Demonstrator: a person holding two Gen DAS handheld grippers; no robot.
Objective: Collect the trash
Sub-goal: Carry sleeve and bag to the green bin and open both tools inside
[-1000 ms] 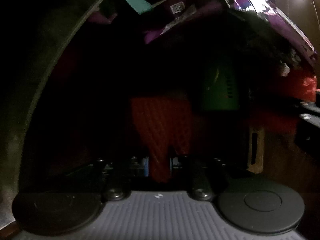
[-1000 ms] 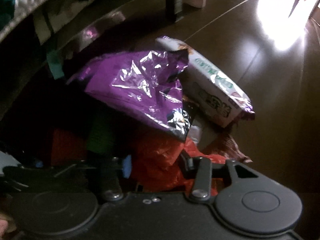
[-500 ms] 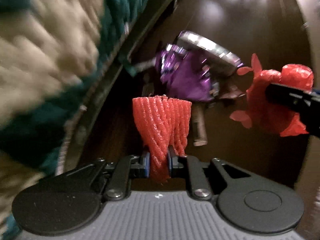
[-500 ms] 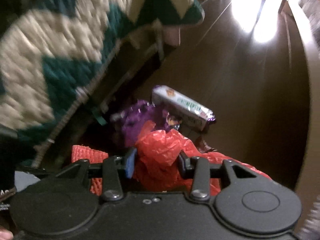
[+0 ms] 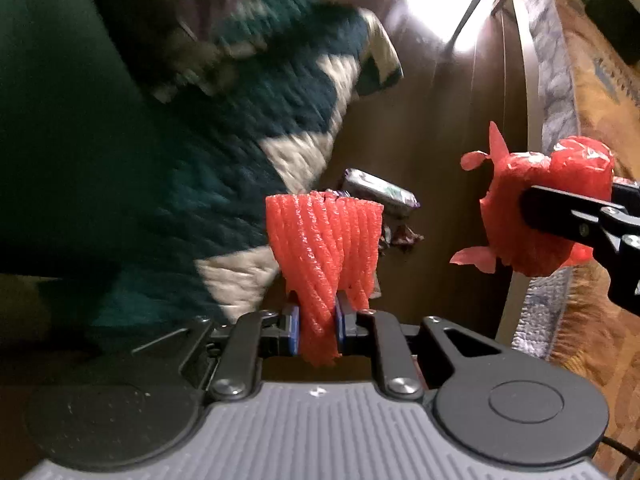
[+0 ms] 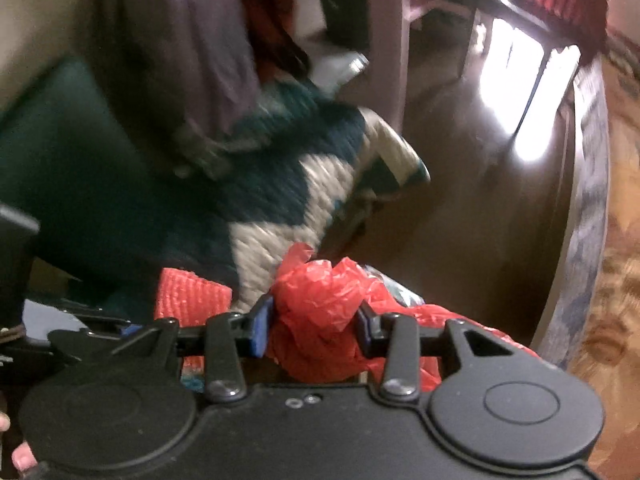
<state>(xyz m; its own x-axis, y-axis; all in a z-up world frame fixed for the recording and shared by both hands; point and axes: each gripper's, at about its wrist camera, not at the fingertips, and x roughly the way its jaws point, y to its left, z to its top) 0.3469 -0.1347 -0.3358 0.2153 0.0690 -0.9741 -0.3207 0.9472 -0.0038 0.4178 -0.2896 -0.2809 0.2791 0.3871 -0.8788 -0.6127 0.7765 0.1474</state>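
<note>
My left gripper (image 5: 318, 330) is shut on a red foam net sleeve (image 5: 324, 240), which stands up between its blue pads. My right gripper (image 6: 314, 326) is shut on a crumpled red plastic bag (image 6: 324, 300). In the left wrist view that bag (image 5: 540, 204) hangs at the right, clamped by the other gripper's black finger. The net sleeve (image 6: 192, 296) shows at the lower left of the right wrist view. Far below on the dark floor lie a white and purple wrapper (image 5: 380, 194) and some brown scraps (image 5: 404, 238).
A teal and cream zigzag blanket (image 5: 260, 128) hangs over furniture at the left. A patterned rug (image 5: 592, 92) with a pale fringe runs along the right. Bright glare (image 5: 452, 12) lies on the wooden floor between chair legs (image 6: 386, 40).
Both grippers have risen from the dark space under the furniture, each with its red piece. The purple foil bag and wrapper have shrunk far below; the blanket and rug have come into view.
</note>
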